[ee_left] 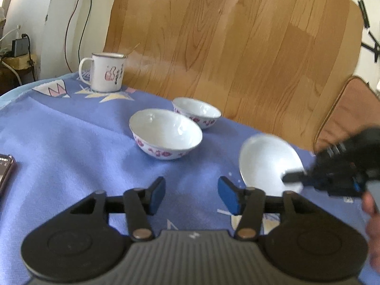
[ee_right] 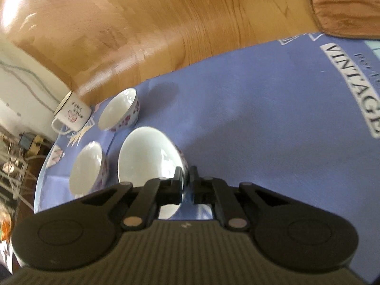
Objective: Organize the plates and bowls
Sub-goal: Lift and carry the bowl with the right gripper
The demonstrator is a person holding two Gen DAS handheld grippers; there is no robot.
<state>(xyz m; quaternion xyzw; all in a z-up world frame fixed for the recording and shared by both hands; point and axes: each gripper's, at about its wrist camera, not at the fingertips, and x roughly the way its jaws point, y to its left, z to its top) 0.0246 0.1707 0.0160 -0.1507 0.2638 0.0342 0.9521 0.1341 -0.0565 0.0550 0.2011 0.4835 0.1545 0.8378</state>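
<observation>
My right gripper (ee_right: 187,178) pinches the rim of a white bowl (ee_right: 147,156), frame centre, tilted. My left gripper (ee_left: 192,196) stands spread over bare blue cloth (ee_left: 71,142), lower centre. Two flowered bowls (ee_left: 165,134) (ee_left: 196,112) sit mid-frame, mug (ee_left: 104,71) upper left.

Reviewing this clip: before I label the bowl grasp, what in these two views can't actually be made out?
- Left wrist view: right gripper and the tilted bowl it clamps are motion-blurred; whether the bowl has left the cloth is unclear.
- Left wrist view: dark object at the left edge is cut off; identity uncertain.
- Right wrist view: that bowl's near rim is hidden behind the gripper body.
- Mug contents: not visible in either view.
</observation>
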